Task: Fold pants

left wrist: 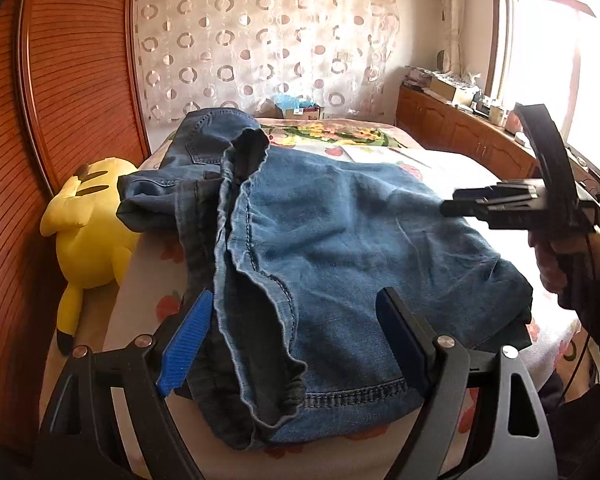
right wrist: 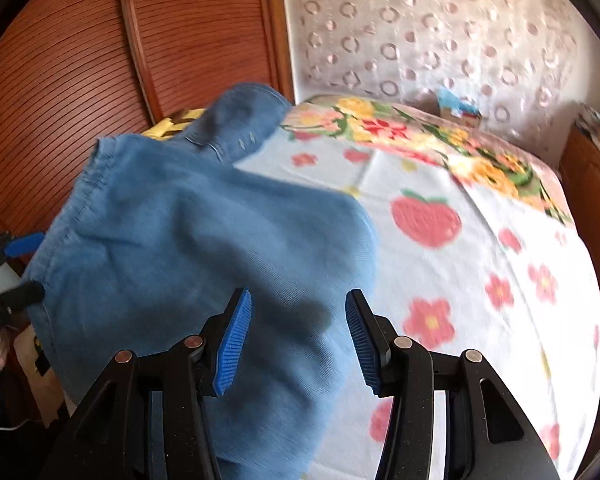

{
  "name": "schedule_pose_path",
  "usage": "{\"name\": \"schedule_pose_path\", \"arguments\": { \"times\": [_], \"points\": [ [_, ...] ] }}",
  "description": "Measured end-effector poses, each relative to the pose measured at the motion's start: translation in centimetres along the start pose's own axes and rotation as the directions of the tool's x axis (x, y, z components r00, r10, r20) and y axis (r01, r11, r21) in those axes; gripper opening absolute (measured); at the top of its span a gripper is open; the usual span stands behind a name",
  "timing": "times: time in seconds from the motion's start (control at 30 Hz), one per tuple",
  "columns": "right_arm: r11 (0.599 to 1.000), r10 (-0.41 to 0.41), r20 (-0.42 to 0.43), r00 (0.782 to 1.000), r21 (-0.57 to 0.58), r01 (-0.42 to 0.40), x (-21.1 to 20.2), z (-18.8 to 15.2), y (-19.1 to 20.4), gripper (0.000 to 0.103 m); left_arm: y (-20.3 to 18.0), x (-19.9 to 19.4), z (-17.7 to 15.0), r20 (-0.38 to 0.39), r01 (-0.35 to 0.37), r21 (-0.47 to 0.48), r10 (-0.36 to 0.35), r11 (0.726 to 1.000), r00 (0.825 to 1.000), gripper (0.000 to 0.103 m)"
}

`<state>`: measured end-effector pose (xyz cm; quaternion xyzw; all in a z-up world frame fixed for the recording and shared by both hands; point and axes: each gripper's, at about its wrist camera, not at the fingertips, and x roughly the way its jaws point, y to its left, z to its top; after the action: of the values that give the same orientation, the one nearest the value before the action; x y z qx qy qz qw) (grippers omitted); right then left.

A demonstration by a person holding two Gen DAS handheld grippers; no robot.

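Blue denim pants (left wrist: pixel 340 232) lie folded in a thick, rumpled stack on the flowered bed sheet (right wrist: pixel 480 264), with a seamed hem toward me. My left gripper (left wrist: pixel 294 296) hovers at the near hem, open wide, with cloth lying between its blue pads (left wrist: pixel 186 344) but not pinched. In the right wrist view the pants (right wrist: pixel 180 240) fill the left half. My right gripper (right wrist: pixel 298 296) is open over their right edge, holding nothing. It shows from the side in the left wrist view, the right gripper (left wrist: pixel 450 208) held by a hand just above the fabric. The left gripper (right wrist: pixel 30 266) peeks in at the left edge.
A yellow plush toy (left wrist: pixel 88 232) lies against the slatted wooden panel (left wrist: pixel 60 80) left of the bed. Small boxes (left wrist: pixel 300 111) stand at the bed's far end before a patterned curtain. A wooden cabinet (left wrist: pixel 460 132) with clutter runs under the window on the right.
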<state>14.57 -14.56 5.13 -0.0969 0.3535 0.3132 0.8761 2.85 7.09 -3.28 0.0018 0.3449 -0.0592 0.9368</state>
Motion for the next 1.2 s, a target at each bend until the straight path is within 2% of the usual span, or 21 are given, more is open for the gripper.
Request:
{"name": "schedule_pose_path", "arguments": {
  "times": [0.1, 0.17, 0.67, 0.93, 1.2],
  "points": [
    [1.000, -0.003, -0.007, 1.000, 0.021, 0.003, -0.1, -0.8, -0.4, 0.053, 0.1, 0.2, 0.0, -0.003, -0.001, -0.004, 0.001, 1.000, 1.000, 0.084],
    [0.999, 0.000, -0.011, 1.000, 0.034, 0.001, -0.1, -1.1, -0.6, 0.058, 0.1, 0.2, 0.0, -0.004, -0.004, -0.006, 0.004, 1.000, 1.000, 0.084],
    [0.995, 0.056, -0.046, 0.997, 0.087, -0.052, 2.4, -2.1, -2.3, 0.058, 0.9, 1.4, -0.5, -0.030, -0.025, -0.034, 0.024, 0.999, 0.999, 0.084],
    [0.993, 0.068, -0.020, 0.997, 0.099, -0.066, 3.0, -2.2, -2.2, 0.058, 0.8, 1.6, -0.8, -0.040, -0.029, -0.042, 0.027, 0.999, 0.999, 0.084],
    [0.986, 0.117, -0.026, 0.993, 0.123, -0.113, 3.3, -2.1, -1.6, 0.045, 0.8, 1.7, -0.7, -0.041, -0.029, -0.043, 0.027, 0.999, 0.999, 0.084]
  ]
}}
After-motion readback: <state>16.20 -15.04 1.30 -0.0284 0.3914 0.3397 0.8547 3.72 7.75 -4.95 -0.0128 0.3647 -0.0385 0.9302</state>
